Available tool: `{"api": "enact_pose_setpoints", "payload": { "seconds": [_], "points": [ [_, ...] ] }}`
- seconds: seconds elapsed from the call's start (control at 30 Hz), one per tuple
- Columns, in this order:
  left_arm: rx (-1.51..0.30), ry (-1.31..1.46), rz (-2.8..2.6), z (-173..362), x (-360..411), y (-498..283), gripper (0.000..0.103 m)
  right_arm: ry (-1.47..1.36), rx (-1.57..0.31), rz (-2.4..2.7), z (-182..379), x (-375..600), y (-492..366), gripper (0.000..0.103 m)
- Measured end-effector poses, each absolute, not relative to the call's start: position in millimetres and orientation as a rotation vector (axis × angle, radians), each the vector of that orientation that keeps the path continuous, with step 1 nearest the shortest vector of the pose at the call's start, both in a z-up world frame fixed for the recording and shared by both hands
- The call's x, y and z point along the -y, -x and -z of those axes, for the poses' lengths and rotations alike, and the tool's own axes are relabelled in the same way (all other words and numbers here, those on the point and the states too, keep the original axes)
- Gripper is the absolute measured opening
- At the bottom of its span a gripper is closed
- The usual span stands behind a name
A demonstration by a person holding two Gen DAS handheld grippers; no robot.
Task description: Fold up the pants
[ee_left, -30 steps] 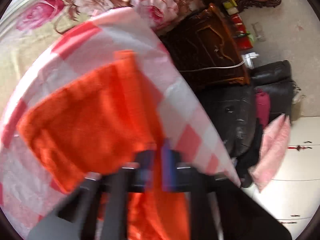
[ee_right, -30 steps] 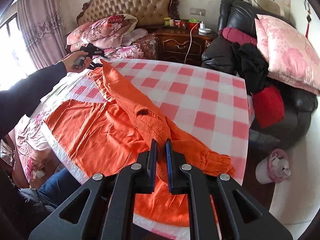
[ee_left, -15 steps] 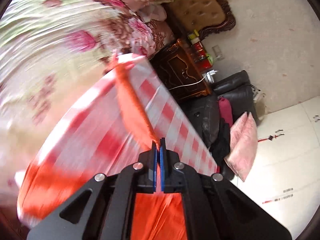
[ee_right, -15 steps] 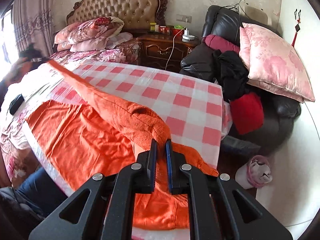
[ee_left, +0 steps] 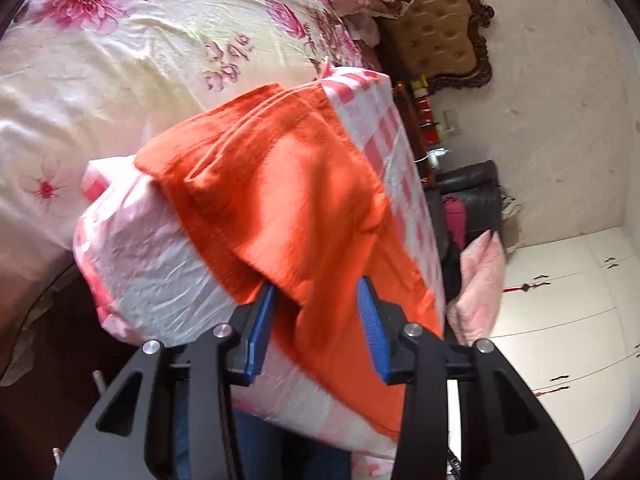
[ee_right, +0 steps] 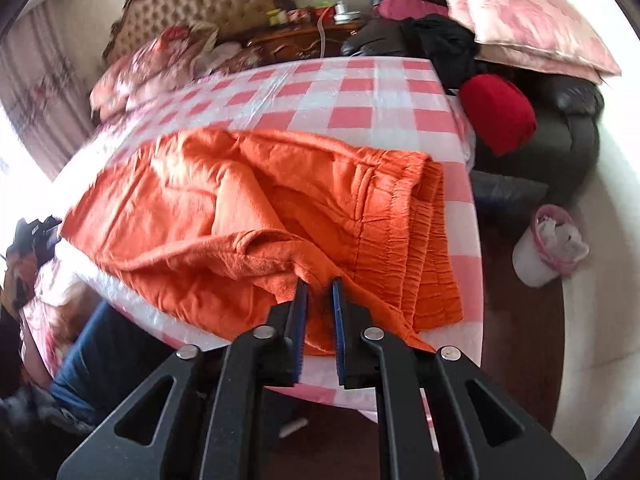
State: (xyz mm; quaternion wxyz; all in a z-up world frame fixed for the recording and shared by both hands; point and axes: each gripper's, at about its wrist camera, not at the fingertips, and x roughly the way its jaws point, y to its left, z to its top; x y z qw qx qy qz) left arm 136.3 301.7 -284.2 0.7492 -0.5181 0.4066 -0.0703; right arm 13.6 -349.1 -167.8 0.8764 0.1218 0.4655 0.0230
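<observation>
Orange pants (ee_right: pixel 256 200) lie folded lengthwise on a table with a pink-and-white checked cloth (ee_right: pixel 360 92), the gathered waistband toward the right edge. My right gripper (ee_right: pixel 319 284) is shut on a bunched fold of the pants near the front edge of the table. In the left wrist view the leg end of the pants (ee_left: pixel 280 184) lies on the cloth (ee_left: pixel 160 272). My left gripper (ee_left: pixel 316 292) is open, its blue pads either side of the cloth's hem, holding nothing.
A bed with floral sheets (ee_left: pixel 120 60) stands beside the table. A black sofa (ee_right: pixel 560 120) with pink pillows (ee_right: pixel 520 20) and a red cushion (ee_right: pixel 496 112) is at the right. A white bin (ee_right: pixel 548 248) stands on the floor. A wooden nightstand (ee_right: pixel 304 40) is behind.
The left gripper carried the raised leg over and down onto the table, then opened and let it go. The right gripper stayed shut on the pants and lowered its fold toward the table.
</observation>
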Motion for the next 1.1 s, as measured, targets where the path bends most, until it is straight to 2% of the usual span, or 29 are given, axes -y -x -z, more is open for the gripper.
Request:
{"api": "enact_pose_setpoints", "payload": {
  "seconds": [0.07, 0.2, 0.27, 0.4, 0.53, 0.7, 0.83, 0.87, 0.97, 1.07, 1.1],
  "points": [
    [-0.889, 1.159, 0.168, 287.5, -301.4, -140.0, 0.040, -0.345, -0.950, -0.048, 164.4, 354.2, -5.8, 0.026],
    [-0.900, 1.150, 0.203, 286.3, -292.2, -147.4, 0.039, -0.584, -0.873, 0.023, 160.8, 375.6, 20.2, 0.063],
    [-0.912, 1.142, 0.208, 286.8, -288.3, -148.7, 0.037, -0.710, -0.849, 0.075, 166.8, 387.1, 38.2, 0.067],
    [-0.929, 1.140, 0.198, 291.6, -285.6, -149.3, 0.037, -0.872, -0.834, 0.141, 182.0, 405.7, 52.3, 0.067],
    [-0.934, 1.127, 0.196, 290.0, -284.7, -148.5, 0.037, -0.745, -0.864, 0.167, 166.9, 410.0, 22.5, 0.067],
    [-0.922, 1.152, 0.189, 288.5, -289.5, -142.8, 0.037, -0.643, -1.038, 0.244, 169.5, 414.5, -15.7, 0.067],
    [-0.908, 1.162, 0.189, 288.0, -295.2, -143.0, 0.037, -0.791, -0.953, 0.276, 155.5, 416.5, 28.0, 0.069],
    [-0.909, 1.168, 0.193, 288.9, -295.9, -144.3, 0.037, -0.855, -0.946, 0.266, 157.4, 415.9, 36.2, 0.073],
    [-0.924, 1.179, 0.207, 292.5, -295.5, -150.8, 0.037, -1.056, -0.976, 0.186, 179.8, 410.2, 56.3, 0.073],
    [-0.928, 1.180, 0.213, 293.7, -295.7, -155.7, 0.028, -1.177, -0.971, 0.138, 194.8, 400.4, 52.6, 0.073],
    [-0.928, 1.182, 0.212, 293.9, -295.7, -156.5, 0.021, -1.194, -0.974, 0.141, 199.3, 398.4, 45.9, 0.073]
  ]
}}
